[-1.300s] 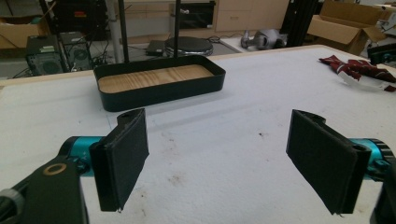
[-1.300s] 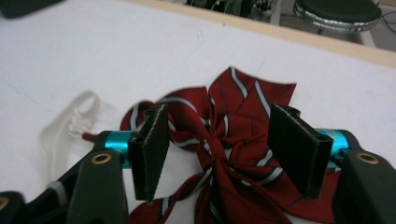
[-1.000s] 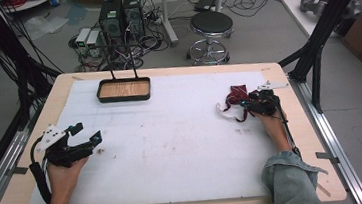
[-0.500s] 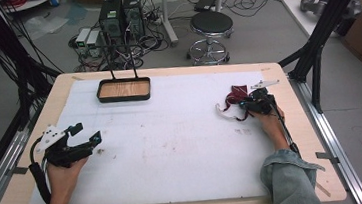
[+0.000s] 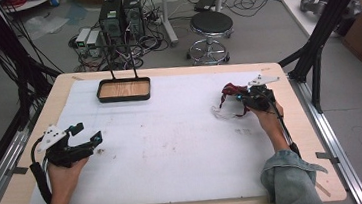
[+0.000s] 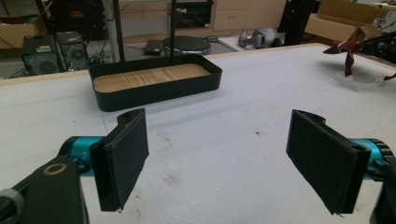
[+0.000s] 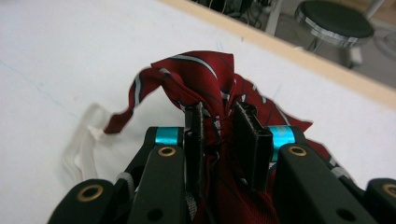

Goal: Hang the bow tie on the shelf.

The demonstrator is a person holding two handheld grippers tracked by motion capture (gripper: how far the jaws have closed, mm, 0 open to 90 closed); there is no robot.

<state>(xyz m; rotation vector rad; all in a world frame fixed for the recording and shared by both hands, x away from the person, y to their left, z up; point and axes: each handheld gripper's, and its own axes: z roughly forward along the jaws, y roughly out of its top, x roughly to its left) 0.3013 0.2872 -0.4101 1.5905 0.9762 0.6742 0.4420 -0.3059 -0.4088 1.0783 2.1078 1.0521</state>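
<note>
A dark red striped cloth (image 7: 201,70) with a white strap (image 7: 84,140) sits at the table's right side. My right gripper (image 7: 219,121) has just been closing and is now shut on a bunched fold of it, which is pinched between the pads. In the high view the right gripper (image 5: 241,100) holds the red cloth (image 5: 228,91) slightly off the white mat, with the white strap (image 5: 220,112) trailing onto the mat. My left gripper (image 5: 87,132) rests open at the left with nothing between its jaws. The left gripper (image 6: 219,158) faces bare mat, and the red cloth (image 6: 348,46) appears far off.
A black tray (image 5: 124,98) with a wooden floor stands at the back left of the mat; the left gripper view has the tray (image 6: 154,93) straight ahead. Black frame posts rise at both table sides. A stool (image 5: 211,26) and computers stand on the floor beyond.
The right gripper has closed on the red cloth and risen a little, pulling the cloth up with it. The left hand has stayed where it was.
</note>
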